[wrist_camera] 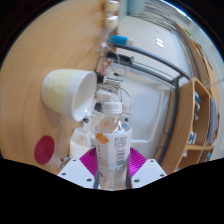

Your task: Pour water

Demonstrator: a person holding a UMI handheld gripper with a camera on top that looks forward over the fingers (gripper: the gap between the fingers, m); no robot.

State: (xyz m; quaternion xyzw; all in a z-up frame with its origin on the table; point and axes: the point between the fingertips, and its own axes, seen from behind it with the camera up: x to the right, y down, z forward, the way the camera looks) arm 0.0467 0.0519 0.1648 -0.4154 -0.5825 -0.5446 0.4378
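Water bottle (pixel 112 150) clamped upright in hand-held gripper (pixel 110 168), tilted white cup (pixel 68 92) just beyond it.

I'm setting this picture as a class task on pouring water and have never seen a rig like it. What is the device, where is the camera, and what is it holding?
There is no robot arm here. A person carries a hand-held gripper with two fingers, and a wide-angle camera riding on it looks forward along those fingers, so the view looks tilted.

The pink pads on the fingers' inner faces are parts of the gripper. They press on both sides of a clear plastic water bottle with a white cap, so the bottle is held.

Just beyond the bottle is a white cup, its open mouth turned towards the bottle. Beside the fingers, a round magenta disc lies on the wooden table. Further back are a wooden shelf unit and cluttered items too small to name.
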